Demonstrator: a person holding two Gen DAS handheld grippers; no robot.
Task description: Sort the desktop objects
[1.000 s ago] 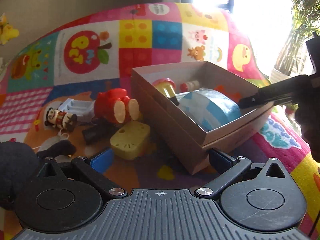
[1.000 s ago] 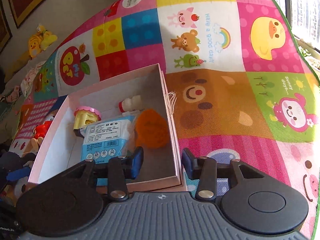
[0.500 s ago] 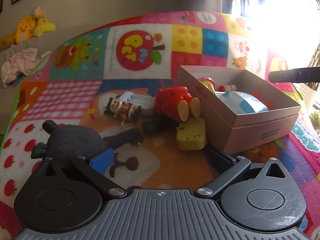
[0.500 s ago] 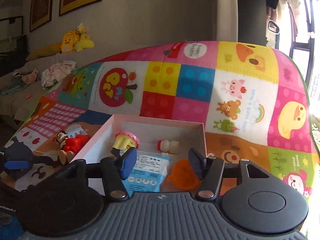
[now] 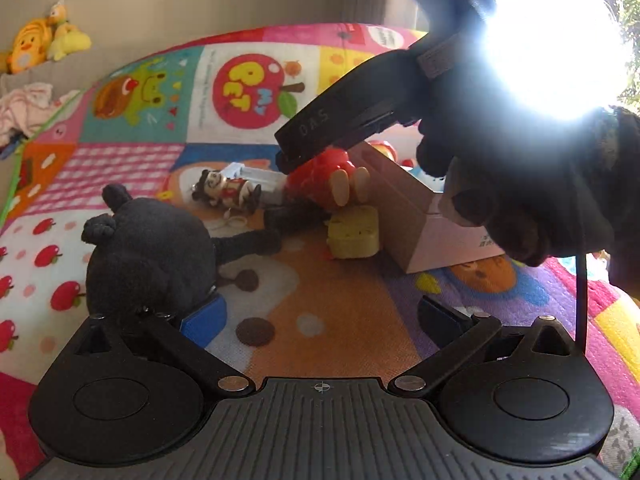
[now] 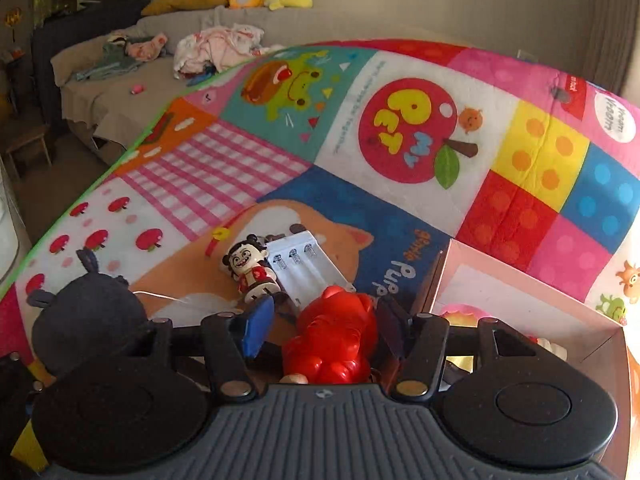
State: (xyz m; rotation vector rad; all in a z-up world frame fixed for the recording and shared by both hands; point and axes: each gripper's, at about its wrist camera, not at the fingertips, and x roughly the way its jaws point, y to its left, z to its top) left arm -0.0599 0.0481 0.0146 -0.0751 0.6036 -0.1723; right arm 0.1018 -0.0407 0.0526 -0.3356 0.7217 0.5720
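Currently the right gripper (image 6: 323,330) sits low over the red plastic toy (image 6: 334,340), which lies on the mat (image 6: 400,216) between its spread fingers; the jaws have just been opening and neither pad visibly presses the toy, so the grip reads as released. Left gripper (image 5: 322,314): jaws wide apart, nothing between them, bare mat beneath.

Edges and room: the pink box (image 6: 516,304) stands just right of the red toy, its near corner close to the right finger. Open mat lies beyond, toward the apple print. In front of the left gripper the mat is free up to the yellow block (image 5: 353,232).

Hidden or unclear: window glare washes out the upper right of the left wrist view. The person's dark gloved hand (image 5: 532,184) and the right gripper's body cover most of the box there. Box contents are barely readable.

Around: a black plush (image 5: 148,256) touches the left gripper's left finger. A small figurine (image 6: 250,270) lies just beside a white battery holder (image 6: 308,266), both beyond the red toy.
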